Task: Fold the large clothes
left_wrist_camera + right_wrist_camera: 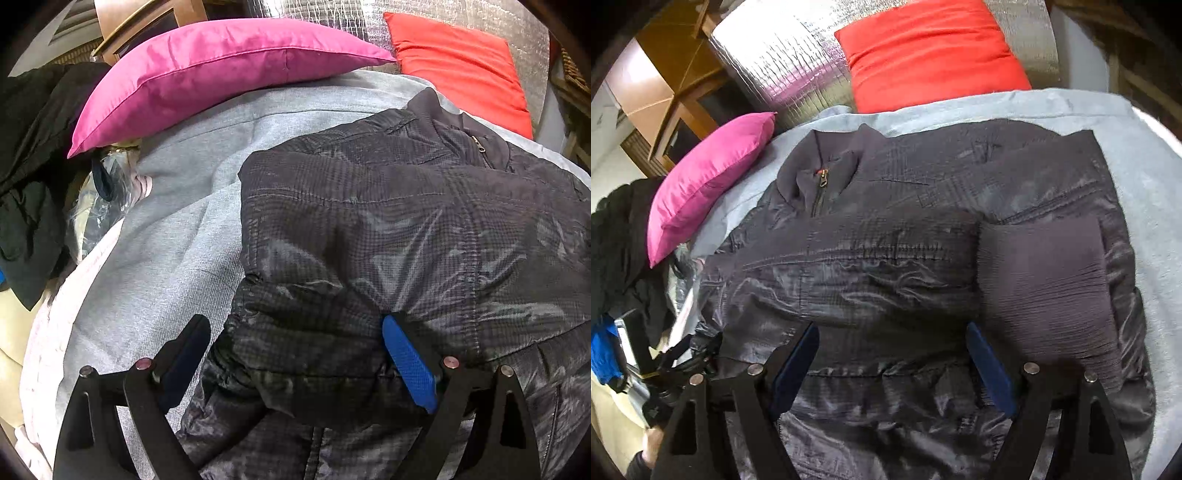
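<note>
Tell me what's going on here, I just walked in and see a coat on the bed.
A person with a handheld gripper in each hand is folding a dark padded jacket laid on a grey blanket. One sleeve is already folded across the chest. Both the left gripper and the right gripper have their fingers spread open around the jacket's lower part, not clamping it yet.

We see a dark grid-woven jacket with glossy crinkled shell, matt ribbed knit cuff, on soft matt grey fleece blanket; crinkled silver foil sheet behind.
</note>
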A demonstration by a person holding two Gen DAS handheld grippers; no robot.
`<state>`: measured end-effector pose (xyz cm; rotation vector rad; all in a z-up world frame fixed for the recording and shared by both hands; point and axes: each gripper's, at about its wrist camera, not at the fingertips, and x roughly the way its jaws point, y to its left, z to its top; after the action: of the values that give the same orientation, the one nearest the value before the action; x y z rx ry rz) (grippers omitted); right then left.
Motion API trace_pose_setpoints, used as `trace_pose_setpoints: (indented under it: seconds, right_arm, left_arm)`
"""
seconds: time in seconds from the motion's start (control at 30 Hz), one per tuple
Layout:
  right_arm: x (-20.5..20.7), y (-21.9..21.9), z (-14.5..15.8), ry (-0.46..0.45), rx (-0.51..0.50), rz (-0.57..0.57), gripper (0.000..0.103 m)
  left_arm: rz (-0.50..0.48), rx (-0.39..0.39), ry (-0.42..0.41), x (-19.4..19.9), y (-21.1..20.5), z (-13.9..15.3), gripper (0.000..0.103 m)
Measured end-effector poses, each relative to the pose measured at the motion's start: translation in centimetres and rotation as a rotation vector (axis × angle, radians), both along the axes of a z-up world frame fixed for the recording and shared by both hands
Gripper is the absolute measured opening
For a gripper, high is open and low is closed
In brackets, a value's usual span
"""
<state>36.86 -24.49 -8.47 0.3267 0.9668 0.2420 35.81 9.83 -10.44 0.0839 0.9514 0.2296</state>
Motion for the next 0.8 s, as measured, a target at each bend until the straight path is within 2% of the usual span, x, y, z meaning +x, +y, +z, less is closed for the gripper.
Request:
trace_pose_setpoints:
  seconds: [0.07,0.17,0.23,0.37,0.5,0.67,0.8]
  right_arm:
    - [0.0,0.0,0.1,0.008,-0.045,-0.011,0.085]
    - [-0.4,-0.3,0.6,-0.005,-0.027,-0.031,0.085]
    - [-1.1,-0.5,1.5,-0.036,-0.029,-0.046,0.085]
    - [-2.0,0.5,2.8,-0.087,-0.055,-0.006,0.085]
    - [-0.5,0.9,0.1,0.003,-0.126,-0.008,0.085]
    - [-2.1,1.6,1.6,-0.064,-0.183,-0.007,0.085]
    - [-5.0,2.6,5.1,-0.179,-0.285,-0.005,0.085]
  left_arm:
    - [0.004,-0.009,-0.003,-0.1,0.1,0.0,0.094]
    - [0.006,-0.01,-0.007,-0.2,0.1,0.0,0.094]
    - [0.007,-0.006,-0.007,-0.1,0.1,0.0,0.094]
    - [0.008,0.002,-0.006,-0.1,0.0,0.0,0.094]
    - [0.004,0.005,-0.002,-0.1,-0.1,0.0,0.094]
    - [-0.001,-0.008,-0.005,-0.5,0.2,0.8,0.094]
    - [-0.017,-0.026,-0.037,-2.7,0.5,2.5,0.094]
